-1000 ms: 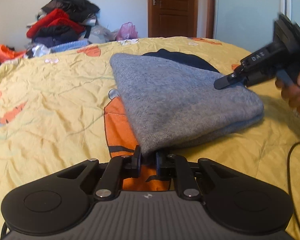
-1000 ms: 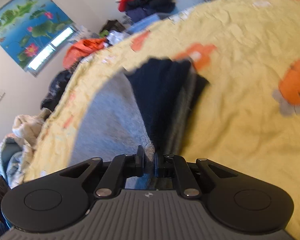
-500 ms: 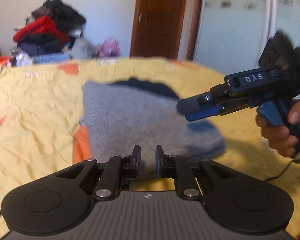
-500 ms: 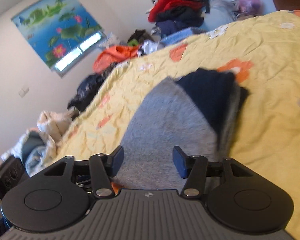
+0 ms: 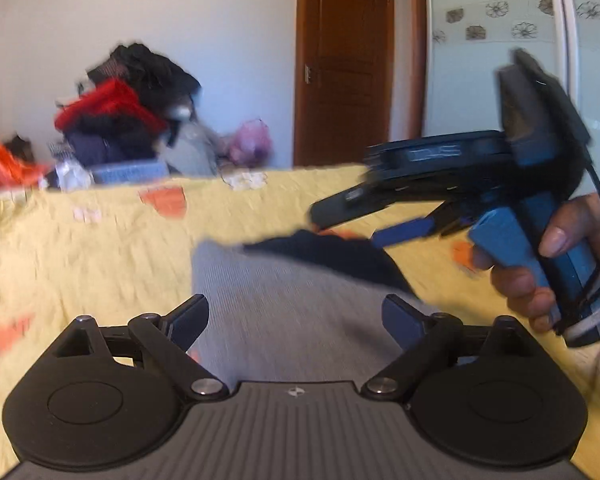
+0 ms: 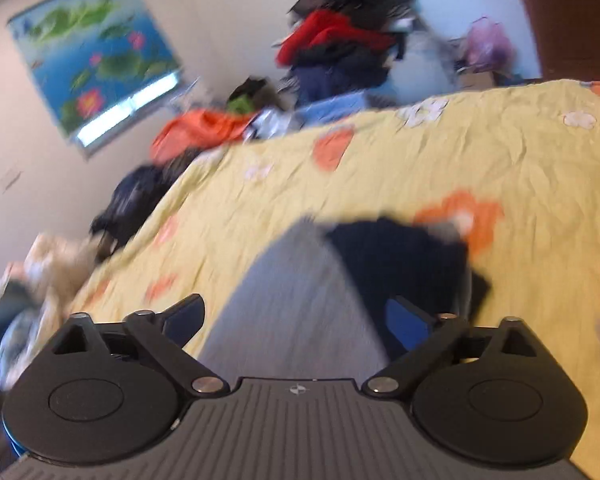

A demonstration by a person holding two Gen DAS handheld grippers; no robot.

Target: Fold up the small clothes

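A folded grey knit garment (image 5: 284, 312) lies on the yellow bedspread (image 5: 100, 248), partly over a folded dark navy garment (image 5: 332, 252). My left gripper (image 5: 296, 318) is open and empty, raised above the grey garment's near edge. In the left wrist view my right gripper (image 5: 344, 224) hovers open above the navy garment, held by a hand. In the right wrist view the right gripper (image 6: 296, 318) is open and empty above the grey garment (image 6: 300, 300), with the navy garment (image 6: 404, 264) to its right. Both views are blurred.
A heap of red, black and blue clothes (image 5: 120, 120) sits beyond the bed's far edge, with orange cloth (image 5: 4, 160) to the left. A brown door (image 5: 344, 64) and a pale wardrobe (image 5: 500, 60) stand behind. More clothes (image 6: 32, 276) lie on the floor at the bed's left.
Both grippers let go of the grey garment, opened wide and lifted away from it. The garment now lies folded on the bed.
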